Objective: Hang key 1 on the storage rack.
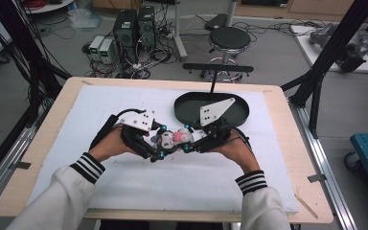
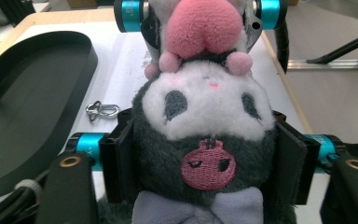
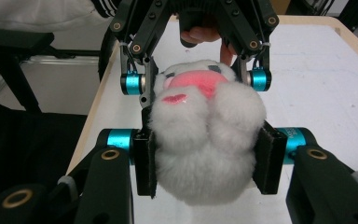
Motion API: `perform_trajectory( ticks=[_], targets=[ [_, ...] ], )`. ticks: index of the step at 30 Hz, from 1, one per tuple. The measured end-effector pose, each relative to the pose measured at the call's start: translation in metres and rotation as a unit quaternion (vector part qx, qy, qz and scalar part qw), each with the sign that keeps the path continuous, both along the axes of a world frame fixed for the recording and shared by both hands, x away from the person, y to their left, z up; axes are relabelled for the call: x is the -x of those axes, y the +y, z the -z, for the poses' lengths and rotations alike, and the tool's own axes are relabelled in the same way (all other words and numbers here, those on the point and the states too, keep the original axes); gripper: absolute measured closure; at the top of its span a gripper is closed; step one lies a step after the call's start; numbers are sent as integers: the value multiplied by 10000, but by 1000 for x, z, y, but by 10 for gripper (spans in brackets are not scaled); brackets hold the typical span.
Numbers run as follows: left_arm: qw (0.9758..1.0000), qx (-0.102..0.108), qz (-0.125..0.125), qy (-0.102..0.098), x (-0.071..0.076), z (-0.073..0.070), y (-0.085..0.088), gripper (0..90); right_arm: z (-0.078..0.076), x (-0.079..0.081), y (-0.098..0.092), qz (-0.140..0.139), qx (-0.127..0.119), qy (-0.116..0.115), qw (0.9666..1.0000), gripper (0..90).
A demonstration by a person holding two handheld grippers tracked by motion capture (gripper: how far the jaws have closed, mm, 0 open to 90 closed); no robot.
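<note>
A plush toy (image 1: 175, 139) with a dark grey hood, a white face and a pink nose hangs between my two grippers over the middle of the white mat (image 1: 172, 191). In the high view the left gripper (image 1: 160, 144) comes at it from the left and the right gripper (image 1: 188, 143) from the right. In the left gripper view my left gripper (image 2: 205, 158) has its pads pressed on the dark grey sides of the plush toy (image 2: 205, 116). In the right gripper view my right gripper (image 3: 207, 158) squeezes the white fluffy end of the plush toy (image 3: 205, 144).
A black oval tray (image 1: 184, 112) lies on the mat just behind the right hand, and it is at the left in the left gripper view as the tray (image 2: 28, 107). A small metal clasp (image 2: 101, 110) lies beside it. A stool (image 1: 229, 40) and computers stand beyond the table.
</note>
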State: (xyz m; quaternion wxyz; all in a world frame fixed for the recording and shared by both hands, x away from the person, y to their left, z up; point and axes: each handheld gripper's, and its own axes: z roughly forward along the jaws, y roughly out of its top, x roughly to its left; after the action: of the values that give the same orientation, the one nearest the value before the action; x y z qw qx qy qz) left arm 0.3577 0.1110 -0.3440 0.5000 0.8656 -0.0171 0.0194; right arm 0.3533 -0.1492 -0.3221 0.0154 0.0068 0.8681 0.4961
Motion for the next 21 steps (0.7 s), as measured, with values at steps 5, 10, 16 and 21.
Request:
perform_trajectory(
  ticks=[5,10,16,21],
  targets=[
    [9988,35,-414,269,-1,-1,1,240,-1,0,-1,58,-35,-25,10000,529],
    [9948,-57,-992,206,0,-5,2,17,-1,-1,-3,164,-82,-57,9998,529],
    [9917,318,-1244,37,2,-6,16,17,-3,0,-12,295,-170,-50,9994,528],
    [9879,522,-1463,20,6,-2,34,17,-5,1,-20,485,-196,-59,9986,528]
  ],
)
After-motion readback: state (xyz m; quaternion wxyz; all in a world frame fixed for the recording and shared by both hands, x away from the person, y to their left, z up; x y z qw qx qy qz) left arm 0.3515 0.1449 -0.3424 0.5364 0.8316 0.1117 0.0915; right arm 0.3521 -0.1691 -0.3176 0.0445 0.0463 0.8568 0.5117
